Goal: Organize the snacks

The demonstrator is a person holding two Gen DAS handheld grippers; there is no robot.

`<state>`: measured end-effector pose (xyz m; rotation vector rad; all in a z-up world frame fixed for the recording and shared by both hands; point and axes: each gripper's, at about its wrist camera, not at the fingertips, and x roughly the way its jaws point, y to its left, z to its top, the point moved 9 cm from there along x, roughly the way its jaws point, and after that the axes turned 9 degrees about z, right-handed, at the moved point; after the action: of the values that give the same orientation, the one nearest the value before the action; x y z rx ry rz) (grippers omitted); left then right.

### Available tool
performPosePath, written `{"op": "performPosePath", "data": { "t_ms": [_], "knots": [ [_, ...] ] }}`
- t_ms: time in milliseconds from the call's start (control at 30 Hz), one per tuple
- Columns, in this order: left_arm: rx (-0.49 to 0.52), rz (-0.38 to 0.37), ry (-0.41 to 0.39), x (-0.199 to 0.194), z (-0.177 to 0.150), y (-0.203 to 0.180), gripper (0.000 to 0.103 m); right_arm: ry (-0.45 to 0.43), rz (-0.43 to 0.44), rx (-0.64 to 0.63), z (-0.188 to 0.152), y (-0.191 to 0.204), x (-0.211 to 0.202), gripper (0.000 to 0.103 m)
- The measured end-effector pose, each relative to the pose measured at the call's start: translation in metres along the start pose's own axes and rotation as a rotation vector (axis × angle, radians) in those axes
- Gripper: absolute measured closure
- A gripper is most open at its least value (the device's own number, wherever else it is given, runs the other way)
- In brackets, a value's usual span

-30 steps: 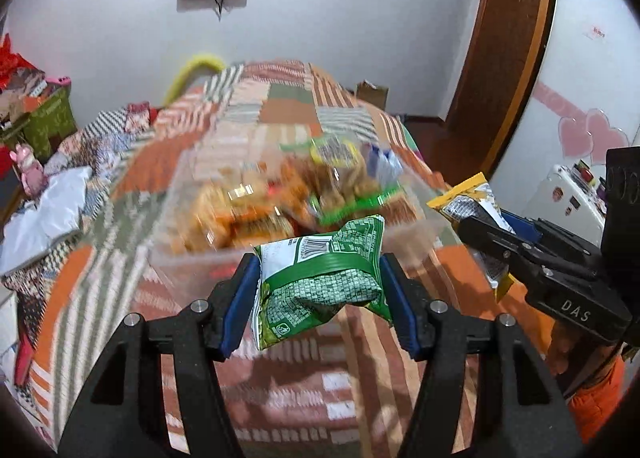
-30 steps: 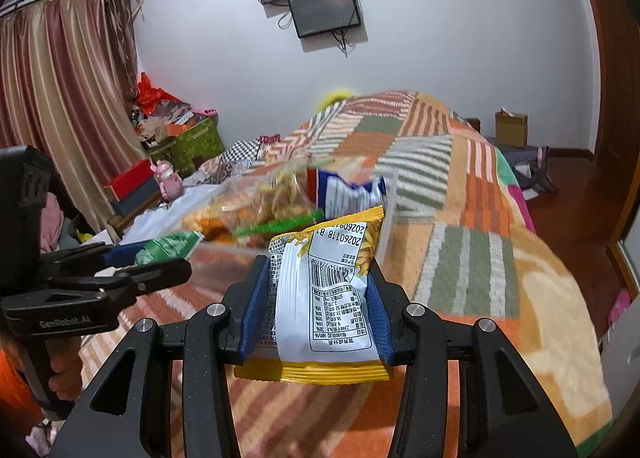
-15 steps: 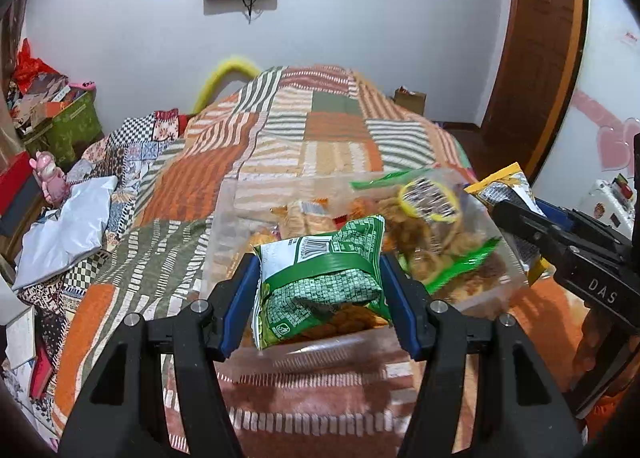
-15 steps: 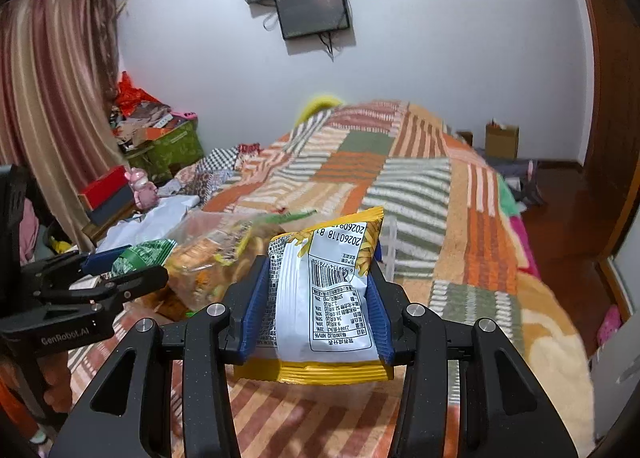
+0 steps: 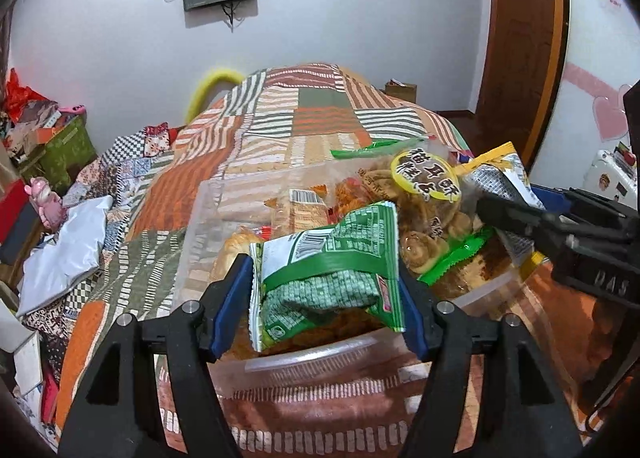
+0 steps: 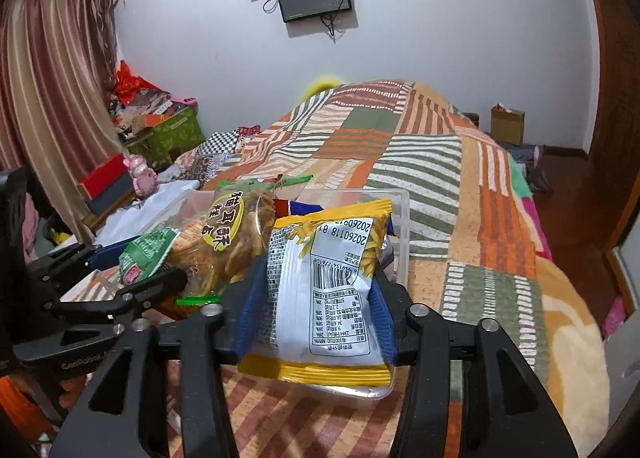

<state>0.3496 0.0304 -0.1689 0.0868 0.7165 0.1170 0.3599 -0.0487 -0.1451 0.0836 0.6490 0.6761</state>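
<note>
Green foil is what catches my eye first: the left gripper is clenched on a small green-and-white crinkly snack packet, low in the middle of the left wrist view, hanging just over the near rim of the clear plastic storage tub. The right gripper squeezes a yellow-and-silver foil chip packet the same way, low centre in its own view, in front of the tub's near right corner.

The tub sits on the striped patchwork blanket and looks heaped already; a big clear bag of brown twisted pastries with a round yellow label stands up above the wall at right of centre.

My worry is the crowding. Both tools point at the same box from close together, the right one showing at the right edge of the left view, so they could knock each other on the way in. Dropped from this height onto the heap, either packet could slide off the slick bags and land on the blanket. The green packet is also buckled between the pads, and a hard squeeze may crush what is inside. The soft bed means a push on the rim could tip the tub.
</note>
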Motion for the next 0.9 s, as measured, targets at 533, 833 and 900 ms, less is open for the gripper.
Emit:
{"op": "performPosePath", "data": {
  "t_ms": [533, 833, 900],
  "knots": [
    [-0.014, -0.034, -0.066, -0.038, 0.013, -0.004, 0.033, -0.056, -0.042, -0.07, 0.008, 0.009, -0.027, 0.022],
    [-0.098, -0.067, -0.216, -0.119, 0.031, 0.004, 0.033, -0.162, 0.001, -0.111, 0.026, 0.037, -0.086, 0.022],
    [-0.116, -0.074, -0.248, -0.138, 0.033, 0.006, 0.033, -0.189, 0.008, -0.128, 0.028, 0.046, -0.101, 0.022]
  ]
}}
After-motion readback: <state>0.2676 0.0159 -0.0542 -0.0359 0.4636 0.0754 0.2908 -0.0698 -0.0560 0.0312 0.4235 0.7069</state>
